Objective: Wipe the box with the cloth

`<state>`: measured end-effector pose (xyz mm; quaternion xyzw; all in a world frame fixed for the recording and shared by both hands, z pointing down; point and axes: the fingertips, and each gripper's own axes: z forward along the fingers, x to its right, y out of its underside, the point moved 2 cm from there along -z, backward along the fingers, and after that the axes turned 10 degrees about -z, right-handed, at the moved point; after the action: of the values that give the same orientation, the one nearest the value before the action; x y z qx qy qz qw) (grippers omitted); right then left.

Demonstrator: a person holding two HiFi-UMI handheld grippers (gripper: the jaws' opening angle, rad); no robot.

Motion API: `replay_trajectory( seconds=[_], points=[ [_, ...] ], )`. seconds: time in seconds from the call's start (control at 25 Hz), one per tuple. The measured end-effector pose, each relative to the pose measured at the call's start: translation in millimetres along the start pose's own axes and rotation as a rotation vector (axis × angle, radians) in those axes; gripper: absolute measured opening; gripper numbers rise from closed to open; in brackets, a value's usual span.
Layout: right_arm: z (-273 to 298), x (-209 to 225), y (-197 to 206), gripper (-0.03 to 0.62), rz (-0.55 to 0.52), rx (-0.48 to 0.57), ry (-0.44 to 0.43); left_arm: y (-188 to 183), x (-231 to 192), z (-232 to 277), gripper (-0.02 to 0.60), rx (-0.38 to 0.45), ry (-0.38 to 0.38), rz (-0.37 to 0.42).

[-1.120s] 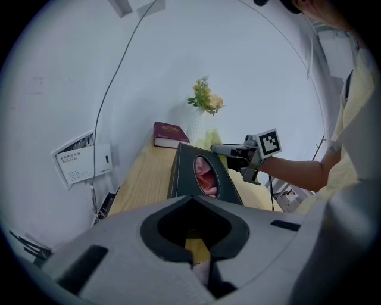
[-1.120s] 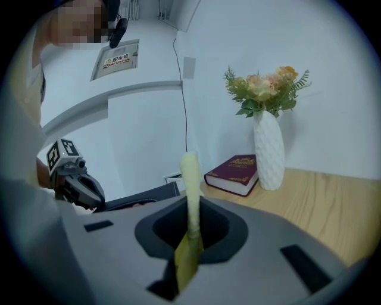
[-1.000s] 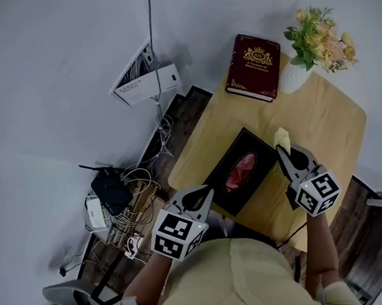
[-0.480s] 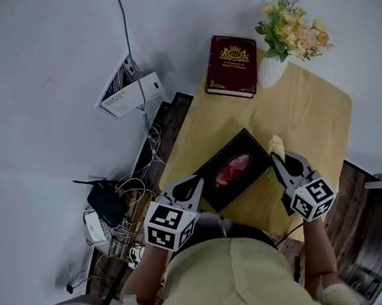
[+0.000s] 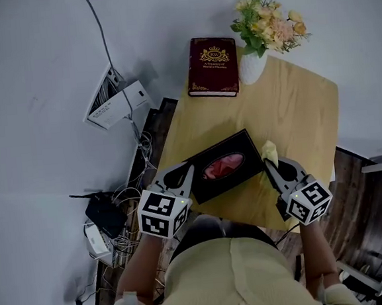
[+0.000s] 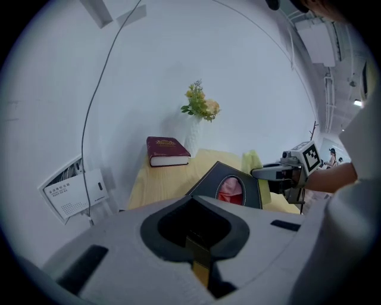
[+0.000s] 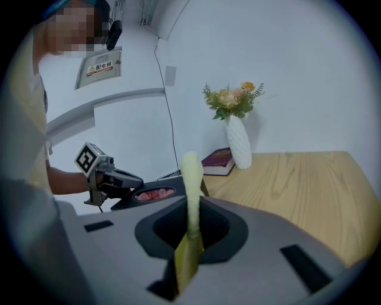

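Pinching cloth (image 7: 189, 173), right gripper (image 5: 270, 166) beside box (image 5: 247, 151), left gripper (image 6: 199, 257) own view shows jaws together, seemingly empty

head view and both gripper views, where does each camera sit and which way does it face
Head view: on the person's head, looking steeply down at the table and box; torso, forearms, left gripper and right gripper show.
Left gripper view: rides the left gripper, facing over the box toward book and vase; its shut jaws fill the bottom.
Right gripper view: rides the right gripper, facing the vase; its jaws clamp the cloth.
Shared: both gripper views show box, book, vase and the opposite gripper.
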<state>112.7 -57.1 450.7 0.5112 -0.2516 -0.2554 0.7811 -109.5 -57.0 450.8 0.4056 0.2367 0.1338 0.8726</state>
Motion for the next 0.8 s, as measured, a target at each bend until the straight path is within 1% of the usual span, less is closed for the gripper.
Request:
replay_trajectory(
  seconds=[0.44, 0.8],
  points=[
    [-19, -21, 16, 0.041, 0.072, 0.011, -0.002, -27, -5, 30, 0.02, -0.016, 0.033, 0.09],
    [-27, -54, 27, 0.041, 0.1, 0.01, -0.047, -41, -4, 45, 0.02, -0.008, 0.045, 0.129]
  ],
)
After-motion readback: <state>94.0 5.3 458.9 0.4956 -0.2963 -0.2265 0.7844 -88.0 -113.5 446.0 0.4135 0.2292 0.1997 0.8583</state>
